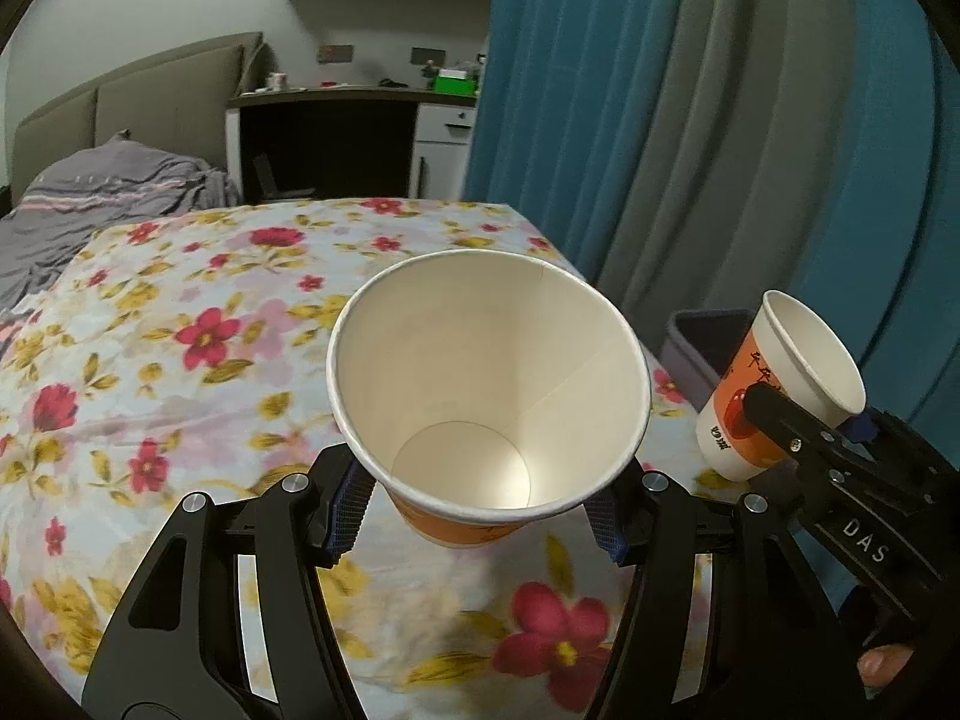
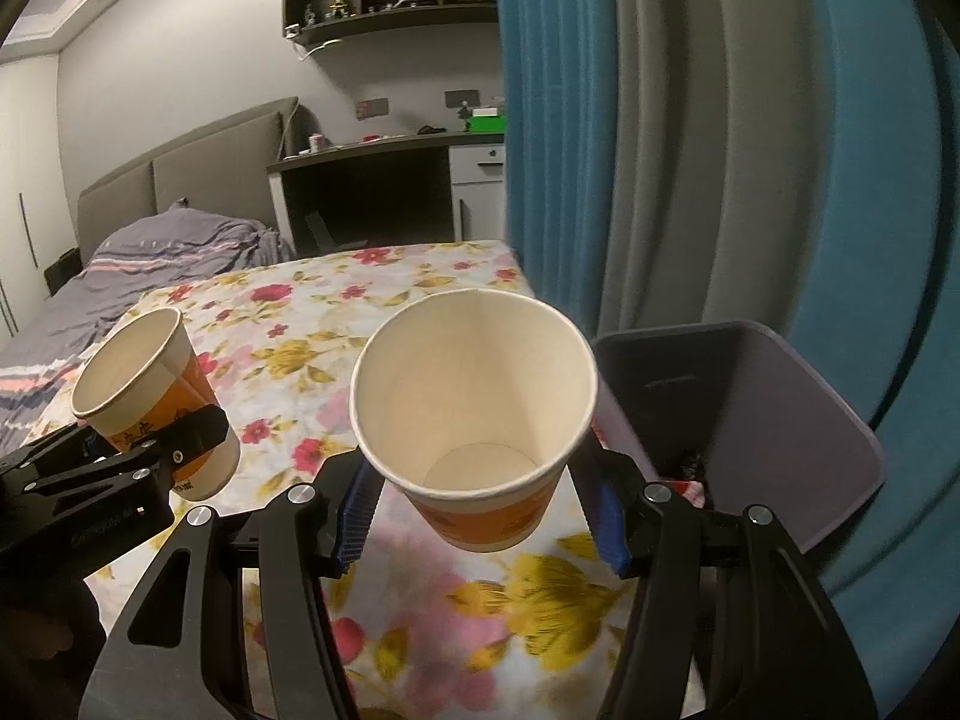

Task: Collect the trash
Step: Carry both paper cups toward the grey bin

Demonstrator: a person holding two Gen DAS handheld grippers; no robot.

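Both grippers are loaded: the left gripper (image 1: pixel 480 516) clamps an orange-and-white paper cup (image 1: pixel 489 384), held mouth-up over the flower-printed bedspread (image 1: pixel 180 324). The right gripper (image 2: pixel 483 516) squeezes a second orange-and-white paper cup (image 2: pixel 474 408) above the bed's edge, just beside the grey plastic trash bin (image 2: pixel 780 420) against the teal curtain (image 2: pixel 888 180).

A bin (image 2: pixel 780 396) stands right of the bed (image 2: pixel 288 324), with curtains (image 2: pixel 690 150) behind it.
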